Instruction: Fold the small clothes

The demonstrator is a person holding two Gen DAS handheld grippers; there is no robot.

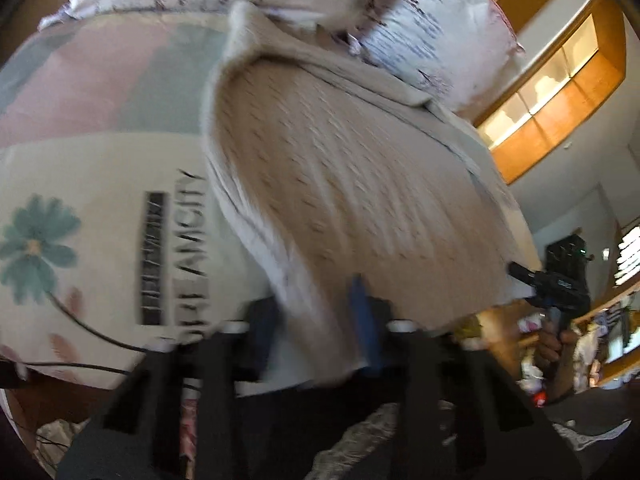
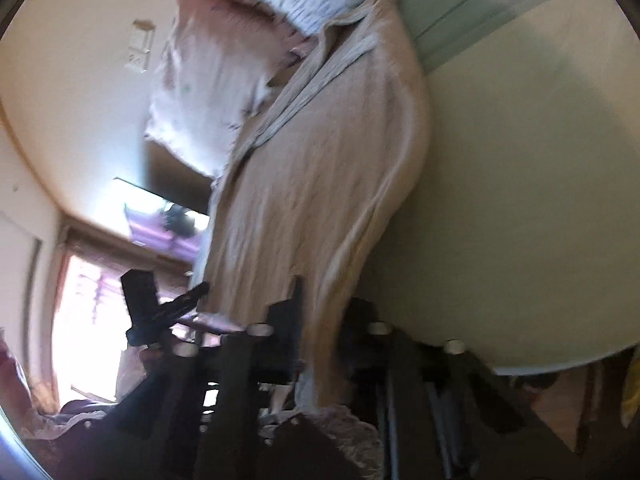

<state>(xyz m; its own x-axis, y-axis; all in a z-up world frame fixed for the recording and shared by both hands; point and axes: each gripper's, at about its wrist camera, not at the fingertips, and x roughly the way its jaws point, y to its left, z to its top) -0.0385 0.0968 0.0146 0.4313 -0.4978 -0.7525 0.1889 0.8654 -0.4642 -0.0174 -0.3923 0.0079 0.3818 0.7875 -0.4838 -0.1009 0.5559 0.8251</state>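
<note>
Clearly both sets of jaws are clenched on the same beige garment [image 1: 352, 184], each at one corner of its near edge. From the left wrist view, the left gripper [image 1: 320, 320] has the cloth pinched between its fingers [image 1: 362, 312], and the knitted fabric runs straight ahead of the jaws, spreading over a bed sheet [image 1: 100, 184] printed with a teal flower and dark lettering to the left of the jaws. Off to the right of these jaws, the right gripper [image 1: 532, 280] bites the garment's other corner, a hand [image 1: 554, 346] wrapped around its handle. From the right wrist view, the garment [image 2: 320, 184] passes between the right gripper's [image 2: 320, 320] jaws and stretches ahead of them, with plain pale bed sheet [image 2: 520, 200] to the right. Left of those jaws the left gripper [image 2: 176, 304] grips the far corner. Beyond the garment's far end, ahead of both jaws, lies white patterned bedding [image 1: 432, 32]. Both views are motion-blurred.
</note>
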